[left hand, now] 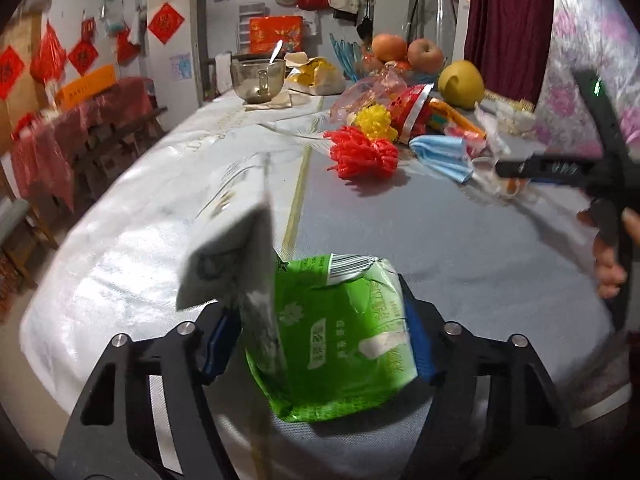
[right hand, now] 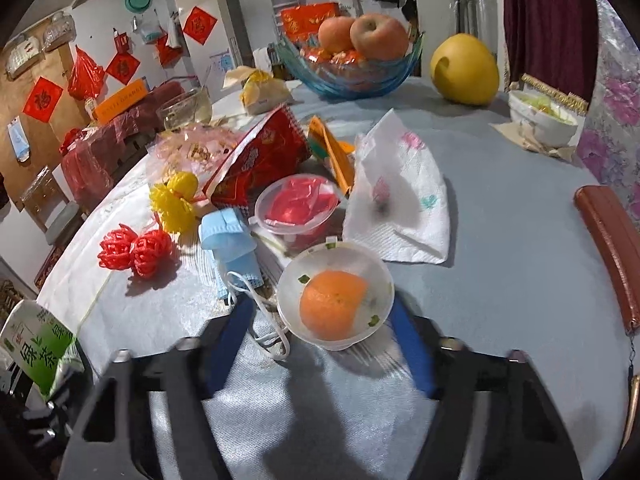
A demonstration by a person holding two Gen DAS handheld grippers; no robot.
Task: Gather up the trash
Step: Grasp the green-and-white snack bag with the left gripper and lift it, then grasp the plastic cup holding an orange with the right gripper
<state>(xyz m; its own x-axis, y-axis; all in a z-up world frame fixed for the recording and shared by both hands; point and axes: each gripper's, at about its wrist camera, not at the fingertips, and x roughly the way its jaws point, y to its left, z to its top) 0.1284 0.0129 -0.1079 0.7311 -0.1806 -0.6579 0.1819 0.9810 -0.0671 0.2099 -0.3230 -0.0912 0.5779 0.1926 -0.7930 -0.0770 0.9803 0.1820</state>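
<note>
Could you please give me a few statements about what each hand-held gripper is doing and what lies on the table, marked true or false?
1. The left hand-held gripper is shut on a green packet. True.
2. A clear cup holding an orange sits between the right hand-held gripper's fingers. True.
3. The glass fruit bowl holds bananas. False: it holds apples.
4. The blue face mask hangs on the curtain. False: it lies on the table.
</note>
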